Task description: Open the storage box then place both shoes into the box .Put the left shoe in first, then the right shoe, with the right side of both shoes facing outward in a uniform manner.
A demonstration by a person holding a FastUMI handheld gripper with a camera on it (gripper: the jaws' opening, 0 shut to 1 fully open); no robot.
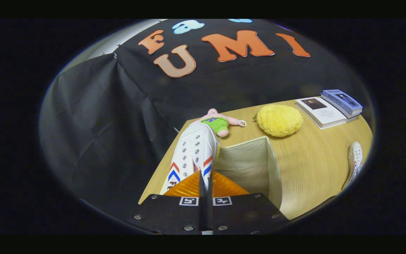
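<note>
1. The gripper (205, 187) was pinched nearly closed on the white shoe (193, 151), its two fingers (201, 197) drawn together with just a thin edge of the shoe's heel end caught between them.
2. That shoe hung ahead of the fingers, toe pointing away, over the near wall of the open storage box (259, 165), which stood on the wooden table (312, 169).
3. The second shoe (355, 158) lay on the table well apart, off beyond the box.
4. The shoe looked light, with a soft canvas upper and a stiffer rubber sole; a hold on the heel collar seemed right, since thin cloth folds into narrow jaws.
5. Held by one end, it would likely swing or twist, so orientation could drift on lowering.
6. The box's fabric walls looked limp and might buckle if nudged.
</note>
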